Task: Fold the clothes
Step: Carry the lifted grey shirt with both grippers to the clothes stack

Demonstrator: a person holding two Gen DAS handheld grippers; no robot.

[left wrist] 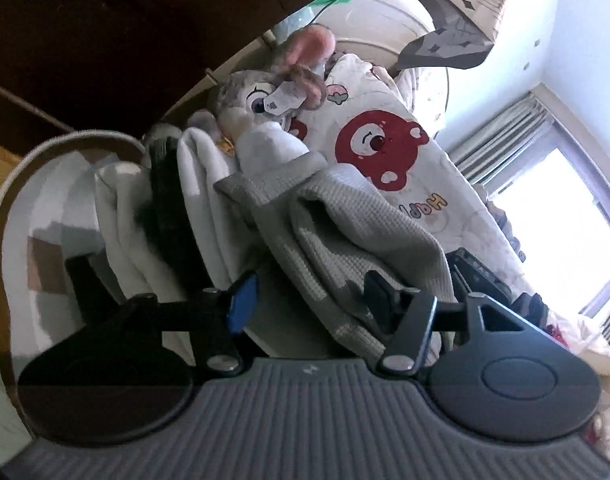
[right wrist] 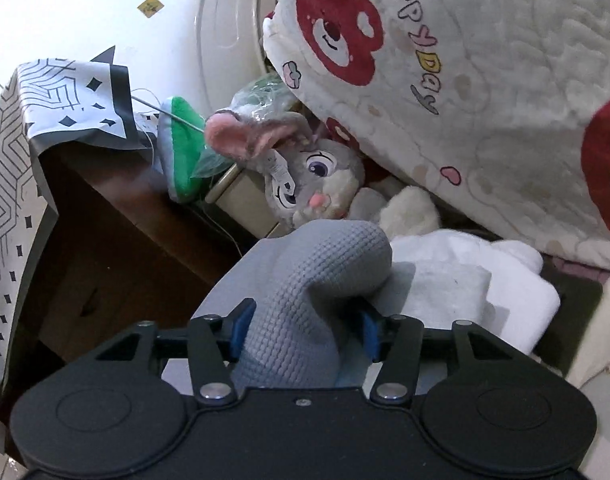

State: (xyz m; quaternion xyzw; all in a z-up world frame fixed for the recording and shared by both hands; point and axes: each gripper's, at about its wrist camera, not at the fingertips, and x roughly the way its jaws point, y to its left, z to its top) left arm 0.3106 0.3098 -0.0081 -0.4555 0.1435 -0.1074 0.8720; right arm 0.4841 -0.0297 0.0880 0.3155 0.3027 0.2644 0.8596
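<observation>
Clearly folding is only midway: behind, the bear quilt lies bunched, and white folded clothes sit stacked. The grey waffle garment hangs bunched between the left gripper and right gripper, both clamped on it.

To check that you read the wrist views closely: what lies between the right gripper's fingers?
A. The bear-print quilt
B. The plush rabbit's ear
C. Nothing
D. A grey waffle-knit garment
D: in the right wrist view, the grey waffle-knit garment bunches up between the blue pads of the right gripper.
</observation>
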